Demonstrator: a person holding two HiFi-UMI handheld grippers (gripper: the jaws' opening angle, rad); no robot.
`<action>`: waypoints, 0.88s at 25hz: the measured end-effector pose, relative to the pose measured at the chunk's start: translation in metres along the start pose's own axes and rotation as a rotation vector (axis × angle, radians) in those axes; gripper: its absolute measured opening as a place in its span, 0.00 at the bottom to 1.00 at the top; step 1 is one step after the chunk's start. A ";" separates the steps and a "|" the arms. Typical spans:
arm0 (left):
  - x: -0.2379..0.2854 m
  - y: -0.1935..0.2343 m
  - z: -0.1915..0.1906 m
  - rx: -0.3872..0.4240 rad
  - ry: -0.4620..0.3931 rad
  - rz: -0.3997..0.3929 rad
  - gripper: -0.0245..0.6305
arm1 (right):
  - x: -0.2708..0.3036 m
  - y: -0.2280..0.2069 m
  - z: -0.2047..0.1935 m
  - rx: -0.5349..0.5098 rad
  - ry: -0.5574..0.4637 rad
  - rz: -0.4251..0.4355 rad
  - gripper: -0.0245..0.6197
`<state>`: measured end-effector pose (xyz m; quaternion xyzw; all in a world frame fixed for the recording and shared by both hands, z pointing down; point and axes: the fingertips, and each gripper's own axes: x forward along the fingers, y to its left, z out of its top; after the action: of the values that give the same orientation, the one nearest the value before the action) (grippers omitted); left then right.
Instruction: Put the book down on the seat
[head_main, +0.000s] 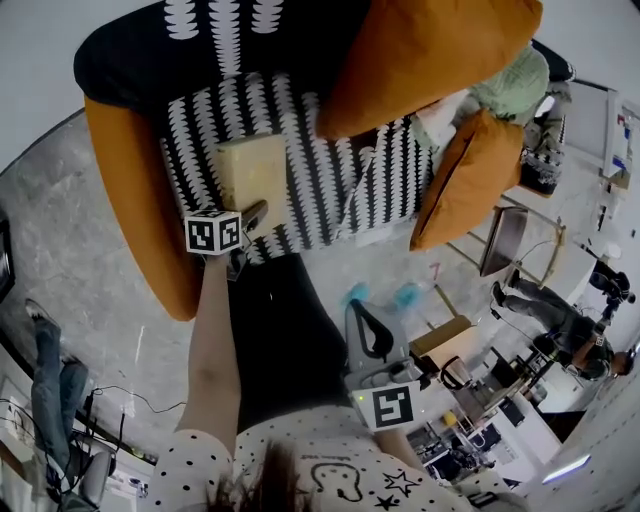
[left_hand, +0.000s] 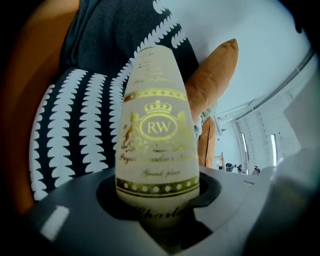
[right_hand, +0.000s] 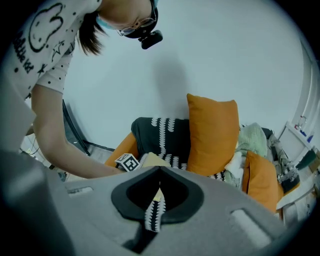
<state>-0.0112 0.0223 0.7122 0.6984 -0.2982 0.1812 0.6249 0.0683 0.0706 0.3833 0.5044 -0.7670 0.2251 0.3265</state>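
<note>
Grey stone floor (head_main: 70, 240) surrounds an orange armchair (head_main: 130, 190), and its black-and-white patterned seat (head_main: 370, 190) fills the top of the head view. Over the seat's left half my left gripper (head_main: 252, 218) holds the book (head_main: 252, 168) with its cream cover up. I cannot tell whether the book touches the fabric. My right gripper (head_main: 372, 335) hangs by my body, well apart from the chair.

In the left gripper view, my jaws pinch the book at the middle of its near edge, and the gold crest runs away toward the backrest (left_hand: 125, 30).

In the right gripper view, my jaws are pressed almost together on nothing, with only a sliver of seat pattern showing between them.

I judge the book stiff and fairly light, with a smooth cover that could slip. Held by one edge it may pivot, so this mid-edge grip suits laying it flat.
</note>
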 end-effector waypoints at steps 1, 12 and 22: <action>0.005 0.001 0.000 -0.007 0.000 0.000 0.39 | 0.001 -0.002 -0.002 0.002 0.006 0.005 0.04; 0.013 0.017 -0.004 -0.094 -0.003 -0.005 0.38 | -0.004 -0.002 -0.010 0.004 0.083 0.045 0.04; 0.017 0.041 -0.009 -0.055 -0.012 0.106 0.56 | -0.001 0.000 -0.026 -0.011 0.110 0.055 0.04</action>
<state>-0.0241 0.0267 0.7558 0.6651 -0.3434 0.2015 0.6318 0.0755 0.0894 0.4004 0.4685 -0.7626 0.2572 0.3645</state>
